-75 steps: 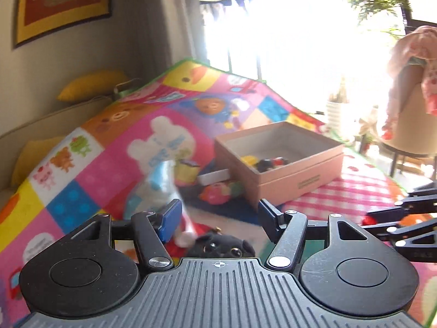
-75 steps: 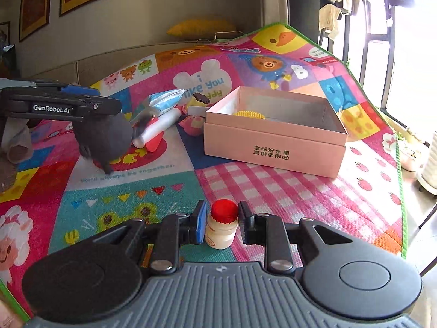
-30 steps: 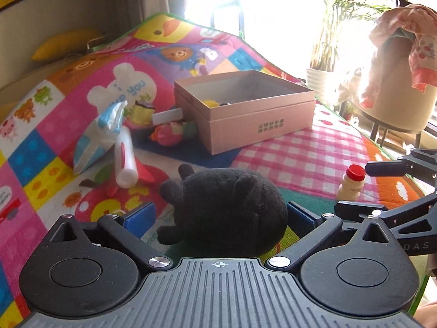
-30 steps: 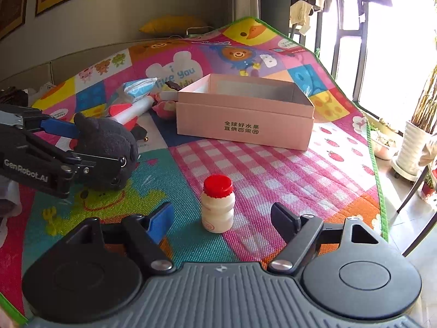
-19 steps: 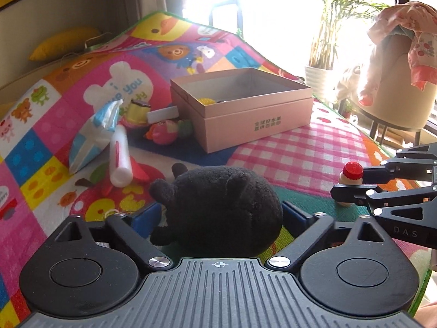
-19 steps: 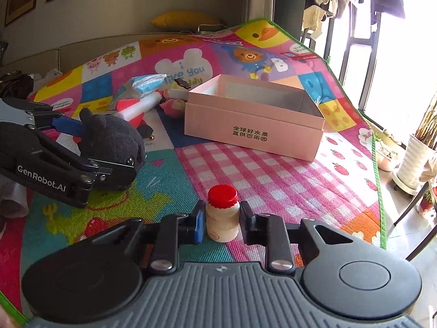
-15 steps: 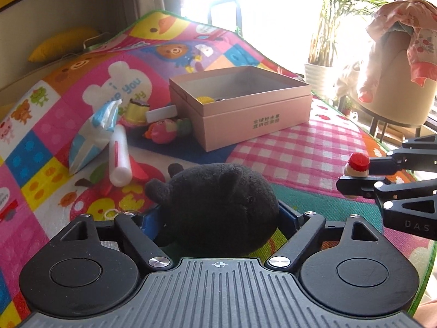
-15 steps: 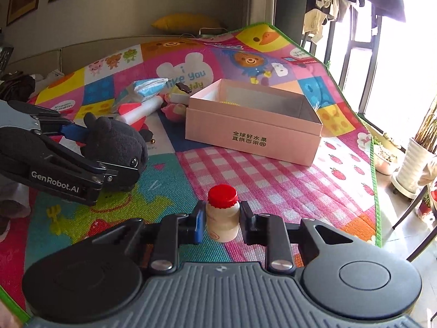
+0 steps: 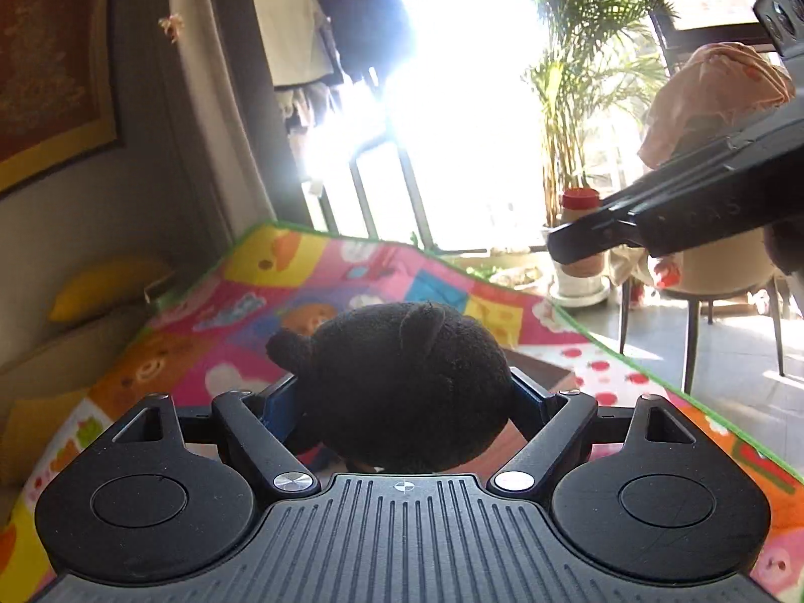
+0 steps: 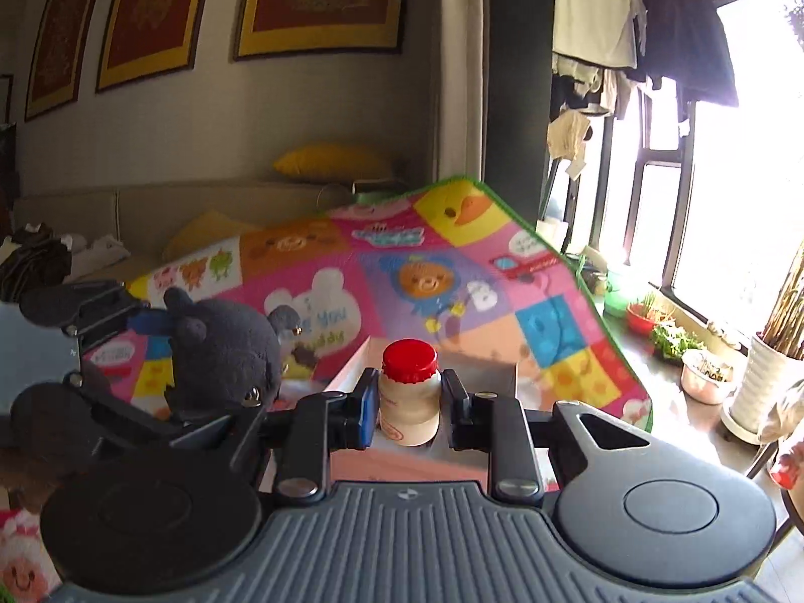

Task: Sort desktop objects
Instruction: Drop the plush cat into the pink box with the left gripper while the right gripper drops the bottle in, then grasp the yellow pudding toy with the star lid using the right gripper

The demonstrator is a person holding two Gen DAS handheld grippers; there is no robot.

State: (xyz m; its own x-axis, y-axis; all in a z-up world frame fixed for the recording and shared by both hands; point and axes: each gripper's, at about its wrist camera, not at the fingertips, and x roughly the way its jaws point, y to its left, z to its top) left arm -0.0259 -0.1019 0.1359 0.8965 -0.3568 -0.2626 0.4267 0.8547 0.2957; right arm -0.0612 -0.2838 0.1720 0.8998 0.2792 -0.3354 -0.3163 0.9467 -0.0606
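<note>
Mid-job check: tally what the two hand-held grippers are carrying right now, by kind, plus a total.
Plush toys: 1, the black plush toy clamped in the left hand-held gripper.
Bottles: 1, the red-capped bottle clamped in the right hand-held gripper.
Total: 2 things carried, both above the pink box.

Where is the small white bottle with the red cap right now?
The small white bottle with the red cap sits upright, clamped in the right gripper, centre of the right wrist view, above the pink cardboard box, with the black plush toy to its left.
</note>
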